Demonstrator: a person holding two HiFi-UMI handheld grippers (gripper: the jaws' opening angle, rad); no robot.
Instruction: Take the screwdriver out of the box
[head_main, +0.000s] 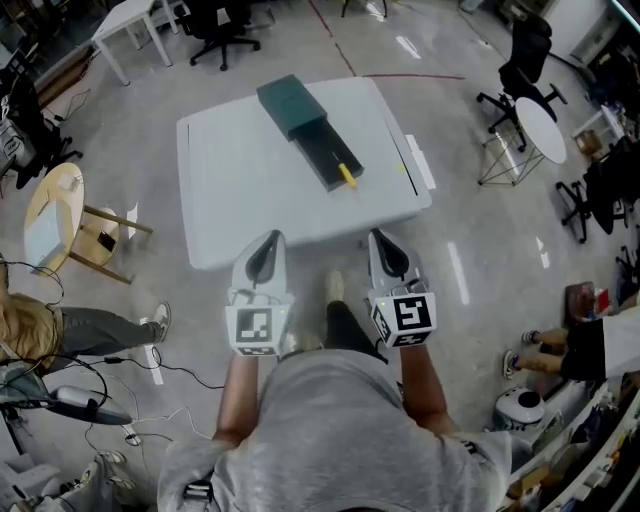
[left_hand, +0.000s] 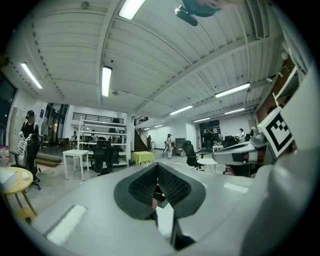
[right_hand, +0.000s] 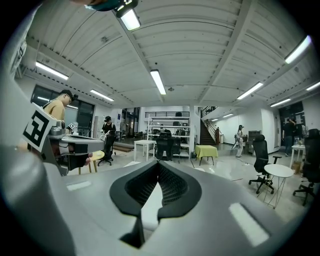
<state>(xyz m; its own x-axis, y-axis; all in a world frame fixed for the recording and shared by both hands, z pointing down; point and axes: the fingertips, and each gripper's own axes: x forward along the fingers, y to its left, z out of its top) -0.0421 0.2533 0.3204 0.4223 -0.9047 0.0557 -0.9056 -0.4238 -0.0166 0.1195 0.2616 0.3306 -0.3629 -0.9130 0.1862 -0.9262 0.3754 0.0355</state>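
Observation:
A dark green box (head_main: 290, 105) lies on the white table (head_main: 230, 200), its black inner tray (head_main: 330, 155) slid out toward me. The screwdriver's yellow handle (head_main: 347, 174) shows at the tray's near end. My left gripper (head_main: 267, 243) and right gripper (head_main: 386, 242) hover side by side over the table's near edge, well short of the box, both shut with nothing held. In the left gripper view the jaws (left_hand: 159, 171) meet at the tips, and a sliver of the box shows through the gap beneath them. In the right gripper view the jaws (right_hand: 159, 169) are also closed and empty.
A white strip (head_main: 419, 161) lies at the table's right edge. A round yellow table (head_main: 52, 215) stands at the left, a small round white table (head_main: 541, 128) and office chairs (head_main: 520, 70) at the right. Cables cross the floor at lower left.

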